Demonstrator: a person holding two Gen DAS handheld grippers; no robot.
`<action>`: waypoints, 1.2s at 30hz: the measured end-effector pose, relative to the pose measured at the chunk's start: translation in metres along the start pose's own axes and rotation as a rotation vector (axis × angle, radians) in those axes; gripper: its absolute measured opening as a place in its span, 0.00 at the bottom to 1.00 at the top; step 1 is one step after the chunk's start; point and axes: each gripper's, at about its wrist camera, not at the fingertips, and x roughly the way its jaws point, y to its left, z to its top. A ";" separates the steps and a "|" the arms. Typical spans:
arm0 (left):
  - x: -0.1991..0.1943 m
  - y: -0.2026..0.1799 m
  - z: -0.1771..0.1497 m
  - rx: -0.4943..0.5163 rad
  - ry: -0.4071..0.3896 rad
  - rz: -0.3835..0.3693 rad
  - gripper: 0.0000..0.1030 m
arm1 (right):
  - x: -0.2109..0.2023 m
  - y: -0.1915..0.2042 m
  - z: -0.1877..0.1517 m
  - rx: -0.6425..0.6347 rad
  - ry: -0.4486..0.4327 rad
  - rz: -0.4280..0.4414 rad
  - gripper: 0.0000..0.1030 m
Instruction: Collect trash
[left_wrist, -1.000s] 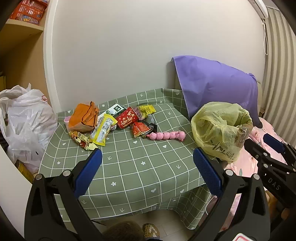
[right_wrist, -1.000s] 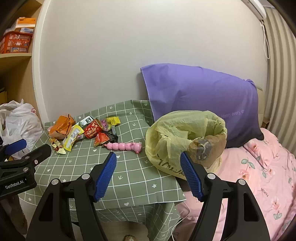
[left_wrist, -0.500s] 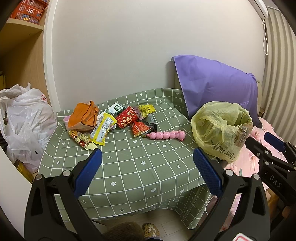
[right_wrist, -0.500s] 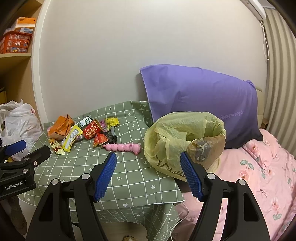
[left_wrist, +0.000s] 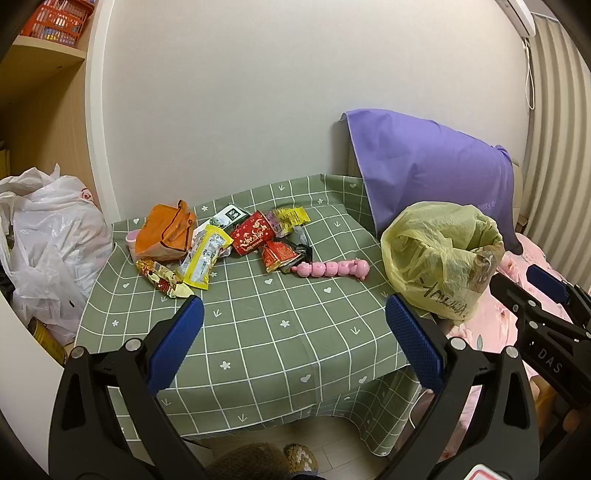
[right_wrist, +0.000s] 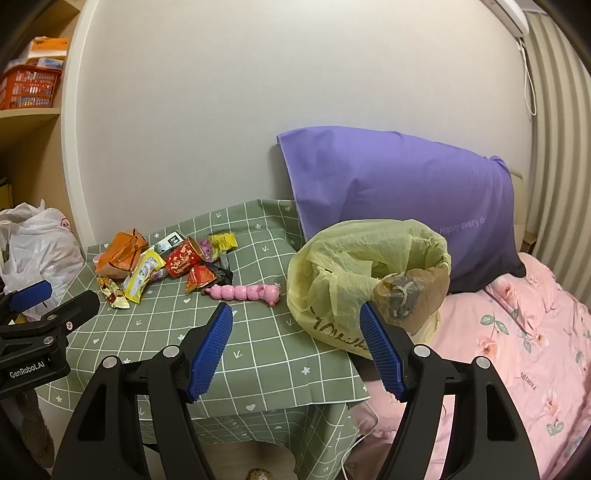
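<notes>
**Table stock: wrappers loose, bag half filled**

My left tongs (left_wrist: 293, 332) and right tongs (right_wrist: 295, 347) both gape wide and hold nothing, short of the table's (left_wrist: 258, 332) near edge. Yellow trash bag (right_wrist: 354, 280): mouth open, at the table's right edge by the bed (right_wrist: 517, 332), brown crumpled waste inside. Snack wrappers (left_wrist: 221, 247): heaped at the far left. Pink segmented toy (left_wrist: 332, 267): between heap and bag. White plastic bag (left_wrist: 48, 240): left of the table.
</notes>
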 end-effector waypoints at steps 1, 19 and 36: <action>0.000 0.000 0.000 0.000 0.000 0.000 0.92 | 0.000 0.000 0.000 0.000 0.000 0.001 0.66; 0.000 -0.002 -0.001 0.001 -0.004 0.005 0.92 | 0.001 0.001 0.000 0.001 0.000 0.001 0.66; 0.000 0.001 0.000 0.000 -0.005 0.003 0.92 | 0.002 0.002 0.000 0.000 0.001 -0.001 0.66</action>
